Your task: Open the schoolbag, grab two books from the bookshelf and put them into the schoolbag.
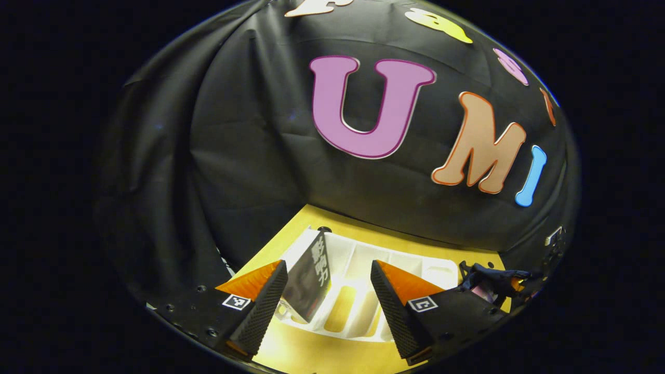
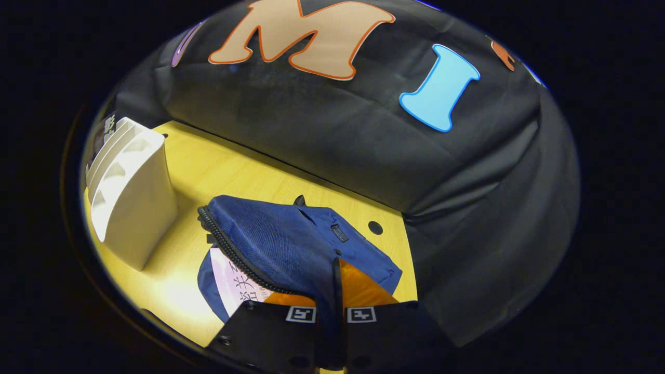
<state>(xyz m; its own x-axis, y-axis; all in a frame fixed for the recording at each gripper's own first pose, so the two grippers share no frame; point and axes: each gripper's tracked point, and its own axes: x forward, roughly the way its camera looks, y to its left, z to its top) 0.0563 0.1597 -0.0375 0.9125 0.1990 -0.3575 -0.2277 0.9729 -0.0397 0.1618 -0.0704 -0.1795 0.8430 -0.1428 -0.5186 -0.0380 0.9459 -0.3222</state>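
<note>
- Yellow wooden tabletop [image 2: 218,171] carries everything; our white plastic bookshelf [image 1: 363,270] stands near its back edge, with one dark book [image 1: 311,278] leaning in its leftmost slot.
- Our left gripper [image 1: 327,298] hangs wide open — its fingers either side of that book, not touching.
- Our right gripper [image 2: 335,291] is pinched on the blue fabric schoolbag [image 2: 291,244] — unzipped, a pale book [image 2: 234,283] inside, lying near the right edge.

light: bright overhead, glare on the yellow table [image 2: 218,171] before the white bookshelf [image 2: 135,208]
shadows: soft, beside the bookshelf
edges: fisheye bending, dim rim
focus: mostly sharp
</note>
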